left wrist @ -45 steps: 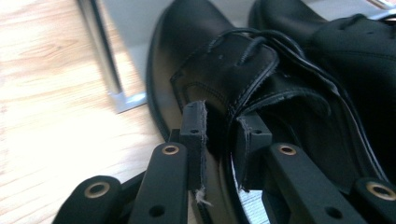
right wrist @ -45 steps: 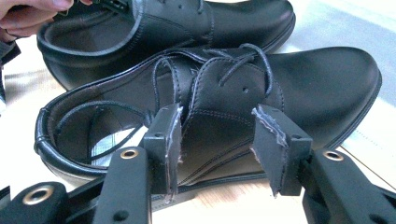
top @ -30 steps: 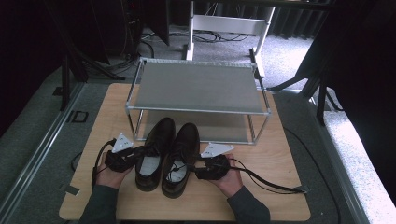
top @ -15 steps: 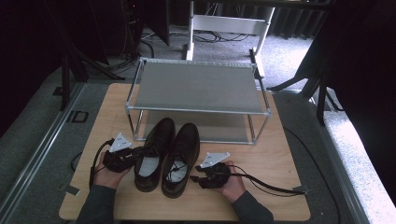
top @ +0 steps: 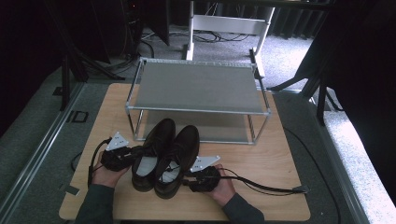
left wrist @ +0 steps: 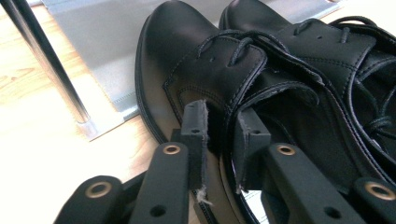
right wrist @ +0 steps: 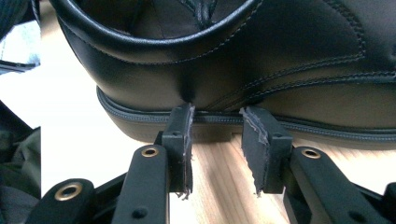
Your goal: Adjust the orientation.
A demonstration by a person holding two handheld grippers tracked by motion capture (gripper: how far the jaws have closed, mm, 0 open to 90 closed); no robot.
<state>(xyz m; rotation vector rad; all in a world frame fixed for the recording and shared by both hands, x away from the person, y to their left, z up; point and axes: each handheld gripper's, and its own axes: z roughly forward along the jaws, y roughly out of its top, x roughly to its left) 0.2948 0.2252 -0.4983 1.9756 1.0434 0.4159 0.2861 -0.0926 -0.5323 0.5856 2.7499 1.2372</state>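
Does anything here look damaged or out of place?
The shoes sit neatly paired before the rack. One oddity: the padding on the right tongs looks frayed and torn at its edges, and the left tongs show a loose thread too.

You have 2 black lace-up shoes on the table, the left shoe and the right shoe, side by side as 1 pair. You have 1 metal rack with 2 shelves. You hold 2 grippers, the left gripper and the right gripper.
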